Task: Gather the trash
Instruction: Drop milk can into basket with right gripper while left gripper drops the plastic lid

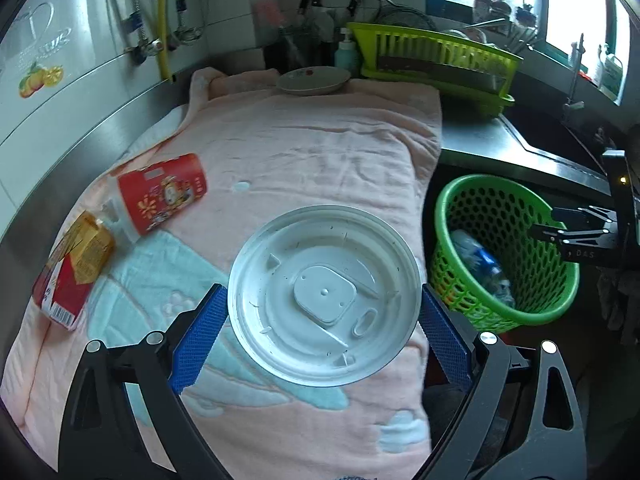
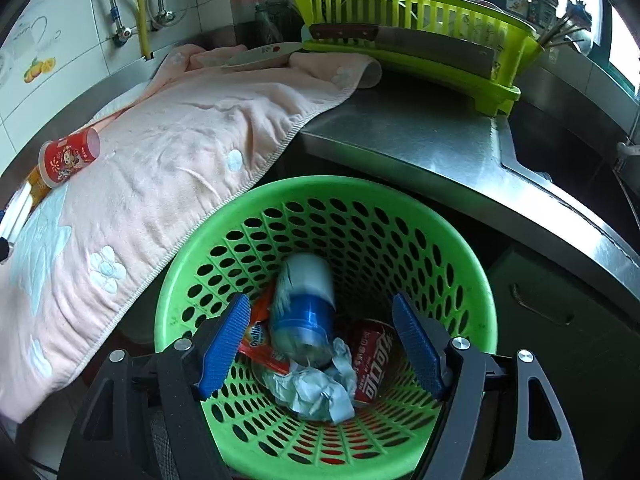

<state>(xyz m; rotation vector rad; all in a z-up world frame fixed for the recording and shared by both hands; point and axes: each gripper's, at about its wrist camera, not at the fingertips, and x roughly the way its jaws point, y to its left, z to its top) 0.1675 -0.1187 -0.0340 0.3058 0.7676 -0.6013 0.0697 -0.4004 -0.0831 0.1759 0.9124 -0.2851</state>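
My left gripper (image 1: 324, 324) is shut on a round white plastic lid (image 1: 324, 296), its blue pads against the lid's two sides, above the pink towel (image 1: 304, 152). A red cup (image 1: 164, 194) and a red-and-yellow carton (image 1: 72, 268) lie on the towel at the left. My right gripper (image 2: 320, 340) is open over the green basket (image 2: 448, 232). A blue-and-white bottle (image 2: 304, 304), blurred, lies in the basket between the fingers without touching them, with crumpled paper (image 2: 316, 388) and red wrappers (image 2: 372, 356). The basket (image 1: 480, 204) and right gripper (image 1: 560, 232) also show in the left wrist view.
A yellow-green dish rack (image 2: 404, 12) with a cleaver (image 2: 404, 42) stands at the back of the steel counter (image 2: 420, 132). A white plate (image 1: 314, 80) sits at the towel's far edge. A sink (image 1: 560, 136) lies to the right. Pipes and a yellow hose (image 1: 162, 20) run down the tiled wall.
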